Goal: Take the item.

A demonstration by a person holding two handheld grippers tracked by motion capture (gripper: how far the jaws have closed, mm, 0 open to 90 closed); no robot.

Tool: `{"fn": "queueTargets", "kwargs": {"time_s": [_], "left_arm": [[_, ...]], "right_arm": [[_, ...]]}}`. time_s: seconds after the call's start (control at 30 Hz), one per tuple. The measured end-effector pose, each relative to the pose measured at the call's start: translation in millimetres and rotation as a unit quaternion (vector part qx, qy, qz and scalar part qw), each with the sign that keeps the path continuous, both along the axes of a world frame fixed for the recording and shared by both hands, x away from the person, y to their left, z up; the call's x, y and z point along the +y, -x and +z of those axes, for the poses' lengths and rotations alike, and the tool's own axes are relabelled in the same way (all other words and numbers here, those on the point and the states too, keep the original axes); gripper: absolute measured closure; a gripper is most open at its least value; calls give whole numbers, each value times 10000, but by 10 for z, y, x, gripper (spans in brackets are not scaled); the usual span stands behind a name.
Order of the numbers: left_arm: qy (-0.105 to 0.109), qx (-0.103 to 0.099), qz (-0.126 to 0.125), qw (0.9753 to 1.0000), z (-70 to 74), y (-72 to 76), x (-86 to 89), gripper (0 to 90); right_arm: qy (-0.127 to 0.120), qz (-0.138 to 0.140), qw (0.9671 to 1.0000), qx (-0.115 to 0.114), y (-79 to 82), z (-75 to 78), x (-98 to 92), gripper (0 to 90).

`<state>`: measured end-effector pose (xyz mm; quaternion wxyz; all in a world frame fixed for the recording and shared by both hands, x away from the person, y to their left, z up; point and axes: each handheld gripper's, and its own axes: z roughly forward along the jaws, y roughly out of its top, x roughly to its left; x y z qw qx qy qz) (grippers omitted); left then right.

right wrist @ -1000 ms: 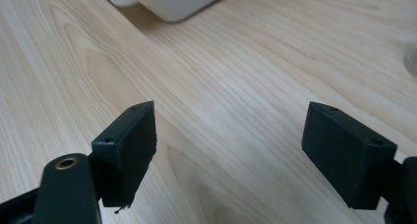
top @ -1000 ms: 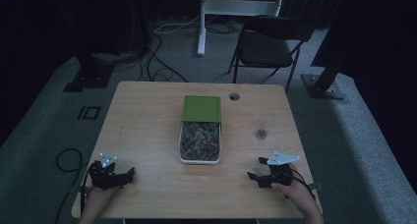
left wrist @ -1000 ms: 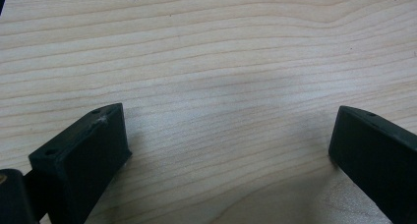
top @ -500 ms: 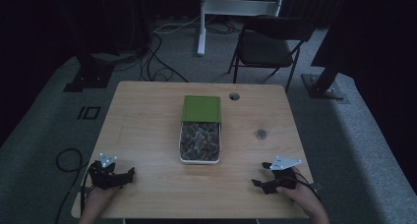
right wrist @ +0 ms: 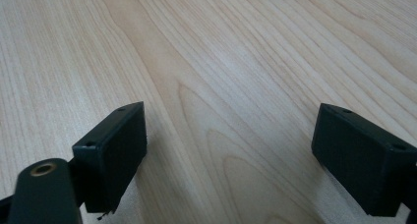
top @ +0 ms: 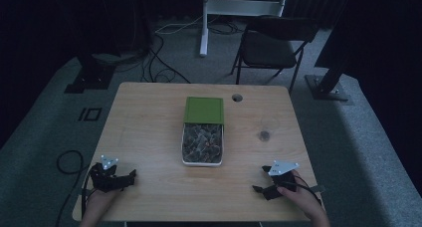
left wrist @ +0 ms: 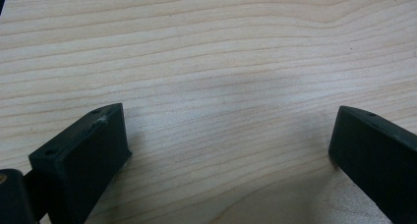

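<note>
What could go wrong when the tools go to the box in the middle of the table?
The green lid covers only the far half of the box, so a careless push may spill its loose dark pieces. The small glass stands beyond the right tool and could get knocked. Both tools are open and empty.

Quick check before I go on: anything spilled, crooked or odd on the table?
Nothing stands out. The white tray of dark pieces sits square mid-table, its green lid slid back over the far end; nothing looks spilled. A small glass stands upright to its right. Left tool and right tool rest open, empty.
</note>
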<state>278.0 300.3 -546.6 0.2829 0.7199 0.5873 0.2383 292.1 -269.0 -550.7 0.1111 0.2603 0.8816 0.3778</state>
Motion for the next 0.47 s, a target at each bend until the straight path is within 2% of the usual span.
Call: {"fn": "queueTargets", "kwargs": {"time_s": [0.27, 0.47], "left_arm": [[1, 1, -1, 10000, 0, 0, 0, 19], [2, -2, 264, 9997, 0, 13, -14, 20]], "right_arm": [[3, -4, 10000, 3, -2, -1, 0, 124], [1, -40, 10000, 7, -4, 0, -1, 124]]}}
